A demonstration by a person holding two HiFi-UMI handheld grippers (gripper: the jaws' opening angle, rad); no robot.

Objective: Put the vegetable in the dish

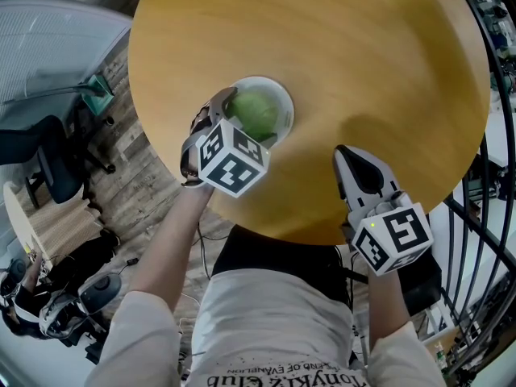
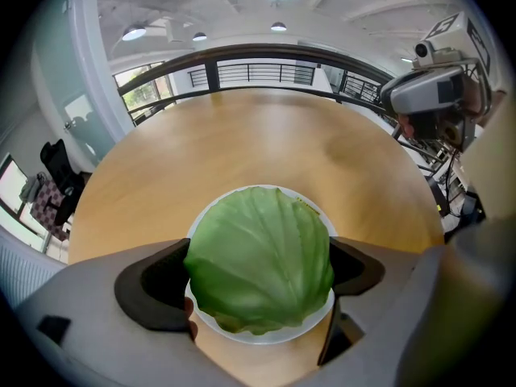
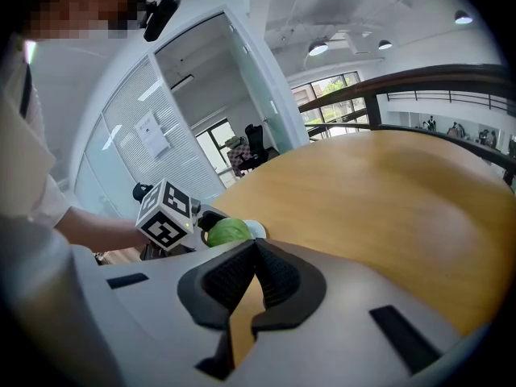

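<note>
A green cabbage sits in a white dish on the round wooden table. My left gripper is shut on the cabbage, one jaw against each of its sides, and the dish rim shows around and below it. My right gripper hovers over the table's near edge to the right, shut with nothing in it. In the right gripper view the cabbage and the left gripper's marker cube show off to the left.
The dish stands close to the table's near-left edge. A dark office chair stands on the wooden floor to the left. A black railing runs along the right side, close to my right arm.
</note>
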